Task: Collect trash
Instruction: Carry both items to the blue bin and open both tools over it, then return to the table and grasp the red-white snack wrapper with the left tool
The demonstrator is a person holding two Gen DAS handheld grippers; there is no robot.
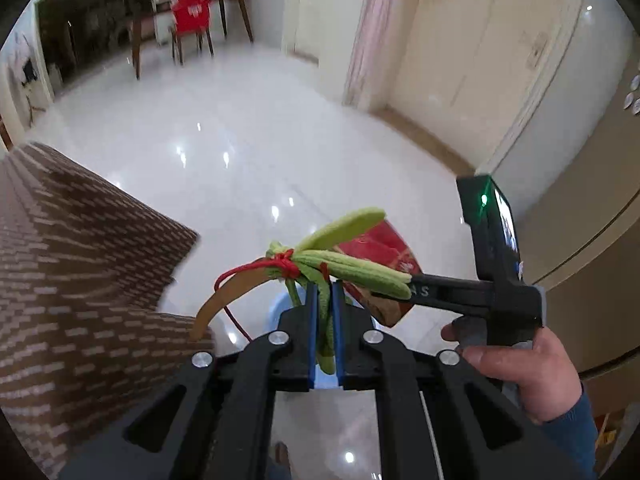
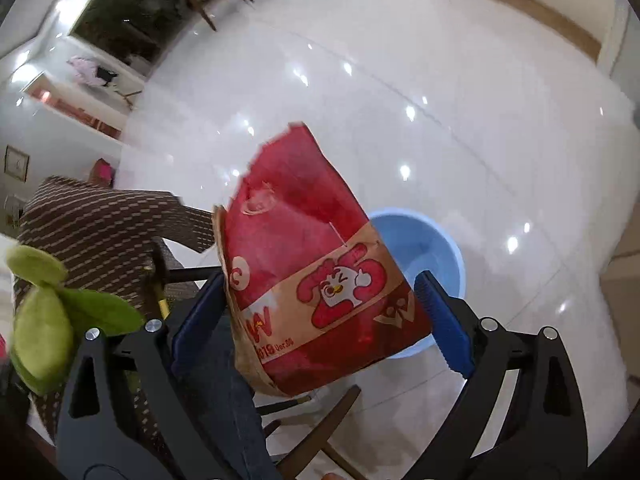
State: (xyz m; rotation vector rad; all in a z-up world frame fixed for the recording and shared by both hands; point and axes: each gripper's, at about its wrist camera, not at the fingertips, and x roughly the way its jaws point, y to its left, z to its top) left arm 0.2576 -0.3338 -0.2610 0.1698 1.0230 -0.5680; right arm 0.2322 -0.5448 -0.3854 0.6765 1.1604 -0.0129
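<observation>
My left gripper (image 1: 325, 304) is shut on a green plush bundle (image 1: 344, 266) tied with red string and holds it in the air; the bundle also shows at the left of the right wrist view (image 2: 44, 316). My right gripper (image 2: 320, 312) is shut on a red and brown paper food bag (image 2: 308, 264) with a cartoon print, held up over the floor. In the left wrist view the bag (image 1: 380, 260) sits just behind the bundle, with the right gripper reaching in from the right. A light blue plastic bin (image 2: 432, 252) stands on the floor below and behind the bag.
A brown patterned tablecloth (image 1: 72, 264) covers a table at the left. A wooden chair frame (image 2: 320, 412) is under the right gripper. Glossy white tile floor (image 1: 248, 128) stretches ahead. Red chairs (image 1: 192, 14) and a table stand far back; cream cabinets (image 1: 480, 48) line the right.
</observation>
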